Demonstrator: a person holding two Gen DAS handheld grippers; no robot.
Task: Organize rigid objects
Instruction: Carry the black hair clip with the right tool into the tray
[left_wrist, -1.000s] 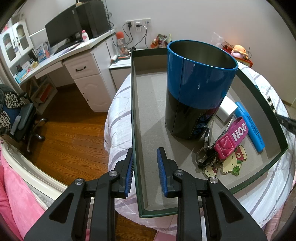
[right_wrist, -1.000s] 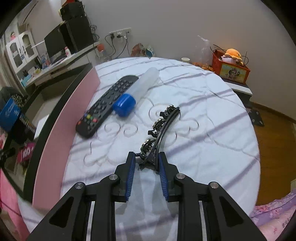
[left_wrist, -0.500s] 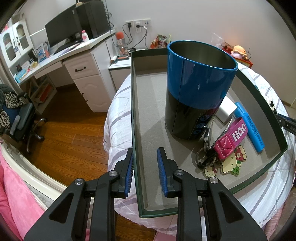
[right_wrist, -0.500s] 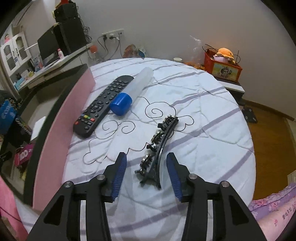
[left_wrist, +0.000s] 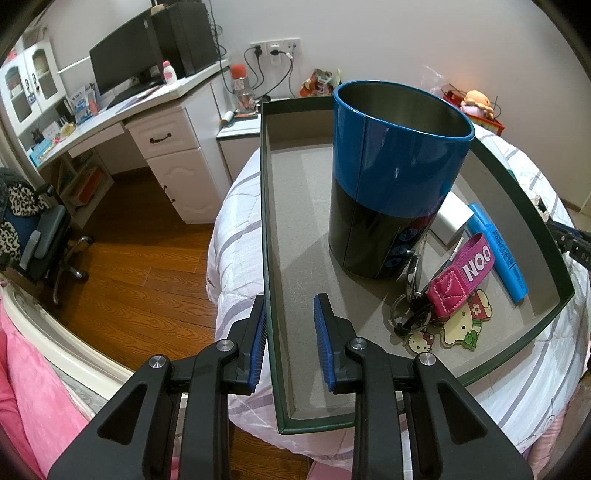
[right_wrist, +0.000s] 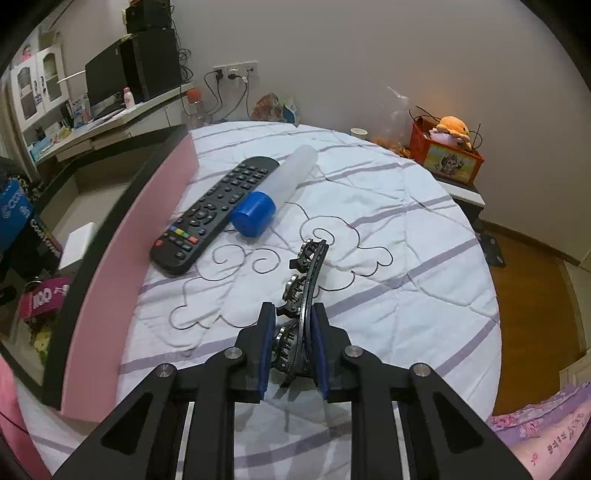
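Your right tongs (right_wrist: 291, 345) are closing on the hair clip (right_wrist: 301, 295), a black curved bar with toothed, studded clusters, its near end between the pads and seemingly pinched, the rest lying on the bed (right_wrist: 388, 236). Your left tongs (left_wrist: 290, 341) straddle the tray (left_wrist: 266, 221) wall, nearly together; whether they clamp it is unclear. A remote (right_wrist: 214, 214) and tube (right_wrist: 273, 195) lie on the striped white quilt; wood floor and a desk beyond

Remote (right_wrist: 214, 214) left of bottle (right_wrist: 273, 195) — hair clip (right_wrist: 306, 280) in front
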